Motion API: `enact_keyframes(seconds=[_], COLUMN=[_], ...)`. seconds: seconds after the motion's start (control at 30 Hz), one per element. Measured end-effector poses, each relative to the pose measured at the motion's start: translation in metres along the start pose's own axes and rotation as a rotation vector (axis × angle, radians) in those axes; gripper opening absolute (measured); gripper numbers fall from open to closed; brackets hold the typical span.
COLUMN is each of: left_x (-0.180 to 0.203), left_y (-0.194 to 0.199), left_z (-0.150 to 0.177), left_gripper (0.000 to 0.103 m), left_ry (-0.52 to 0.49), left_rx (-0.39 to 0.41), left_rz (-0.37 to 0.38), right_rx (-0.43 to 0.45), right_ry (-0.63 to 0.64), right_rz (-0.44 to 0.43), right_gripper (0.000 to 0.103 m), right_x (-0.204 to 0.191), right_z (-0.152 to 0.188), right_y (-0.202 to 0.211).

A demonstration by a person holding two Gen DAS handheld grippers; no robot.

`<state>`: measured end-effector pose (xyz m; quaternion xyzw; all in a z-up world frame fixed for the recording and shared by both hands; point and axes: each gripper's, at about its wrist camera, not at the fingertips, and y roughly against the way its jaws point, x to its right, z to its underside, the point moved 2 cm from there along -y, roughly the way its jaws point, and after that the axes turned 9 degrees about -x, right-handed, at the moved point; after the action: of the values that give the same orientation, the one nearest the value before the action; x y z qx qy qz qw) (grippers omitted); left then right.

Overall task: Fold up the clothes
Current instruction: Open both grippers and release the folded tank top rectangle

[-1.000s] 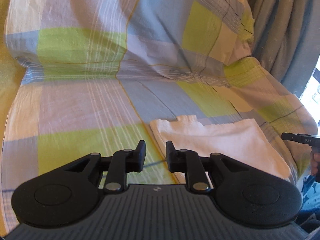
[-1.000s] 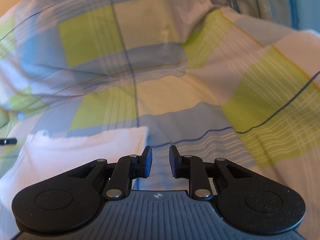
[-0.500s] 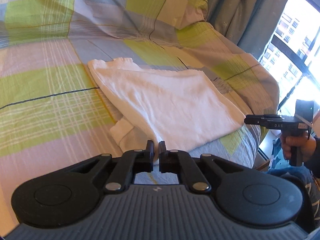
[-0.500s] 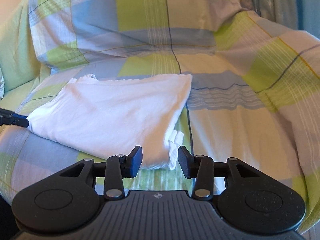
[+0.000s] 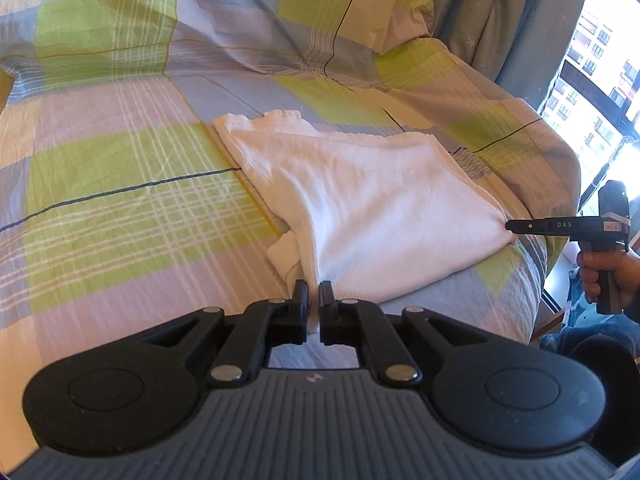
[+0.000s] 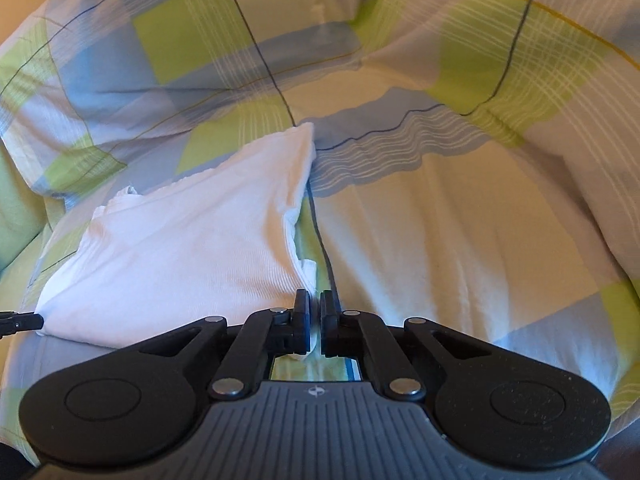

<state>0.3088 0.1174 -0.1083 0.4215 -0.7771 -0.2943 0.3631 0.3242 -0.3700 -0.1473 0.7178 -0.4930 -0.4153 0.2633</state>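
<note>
Already both grippers, left gripper (image 5: 314, 294) and right gripper (image 6: 315, 304), are pinched shut on near corners of the white shirt (image 5: 360, 204) lying at twelve o'clock on the checked bedspread (image 5: 120, 200); thin bites may slip, spoiling the fold.

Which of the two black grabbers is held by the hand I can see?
The right gripper, side-on in the left wrist view, a hand around its handle, its tips at the white garment's corner. The left gripper shows no hand.

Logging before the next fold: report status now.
Left gripper shut on white garment, near corner. Right gripper shut on the other near corner. Garment flat on checked bedspread. Nothing in the way.
</note>
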Motion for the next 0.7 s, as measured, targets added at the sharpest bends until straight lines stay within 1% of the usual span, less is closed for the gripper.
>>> enact_keyframes(seconds=[0.07, 0.13, 0.2, 0.23, 0.3, 0.33, 0.37, 0.43, 0.47, 0.5, 0.53, 0.63, 0.7], left_x=[0.002, 0.002, 0.002, 0.002, 0.002, 0.003, 0.004, 0.008, 0.012, 0.016, 0.020, 0.033, 0.033], left_y=[0.002, 0.009, 0.018, 0.022, 0.031, 0.037, 0.041, 0.047, 0.047, 0.047, 0.044, 0.027, 0.015], left_z=[0.000, 0.001, 0.004, 0.005, 0.008, 0.009, 0.009, 0.009, 0.008, 0.007, 0.006, 0.003, 0.000], left_gripper=[0.006, 0.010, 0.010, 0.009, 0.010, 0.010, 0.010, 0.012, 0.013, 0.013, 0.013, 0.013, 0.015], left_ry=[-0.003, 0.000, 0.005, 0.008, 0.015, 0.025, 0.039, 0.065, 0.067, 0.068, 0.061, 0.024, 0.006], left_rx=[-0.015, -0.023, -0.026, -0.028, -0.029, -0.018, -0.006, 0.021, 0.028, 0.033, 0.031, 0.022, 0.023], left_rz=[-0.020, -0.040, -0.061, -0.071, -0.088, -0.083, -0.068, -0.020, -0.010, 0.000, 0.006, 0.010, 0.010], right_rx=[-0.013, -0.016, -0.012, -0.012, -0.004, 0.004, 0.010, 0.015, 0.008, -0.003, -0.013, -0.047, -0.063], right_ry=[0.007, 0.003, -0.001, -0.004, -0.012, -0.011, -0.008, 0.003, 0.018, 0.042, 0.065, 0.139, 0.189], right_rz=[0.010, 0.035, 0.079, 0.088, 0.065, 0.053, 0.041, 0.009, -0.017, -0.046, -0.074, -0.117, -0.123], right_gripper=[0.002, 0.007, 0.011, 0.012, 0.013, 0.014, 0.015, 0.023, 0.025, 0.030, 0.032, 0.032, 0.032], right_x=[-0.002, -0.003, -0.005, -0.005, -0.007, -0.009, -0.013, -0.023, -0.030, -0.037, -0.045, -0.066, -0.077], right_z=[0.001, 0.002, 0.003, 0.004, 0.007, 0.010, 0.012, 0.015, 0.016, 0.018, 0.019, 0.020, 0.017], right_y=[0.003, 0.007, 0.015, 0.019, 0.030, 0.037, 0.042, 0.049, 0.049, 0.049, 0.048, 0.041, 0.033])
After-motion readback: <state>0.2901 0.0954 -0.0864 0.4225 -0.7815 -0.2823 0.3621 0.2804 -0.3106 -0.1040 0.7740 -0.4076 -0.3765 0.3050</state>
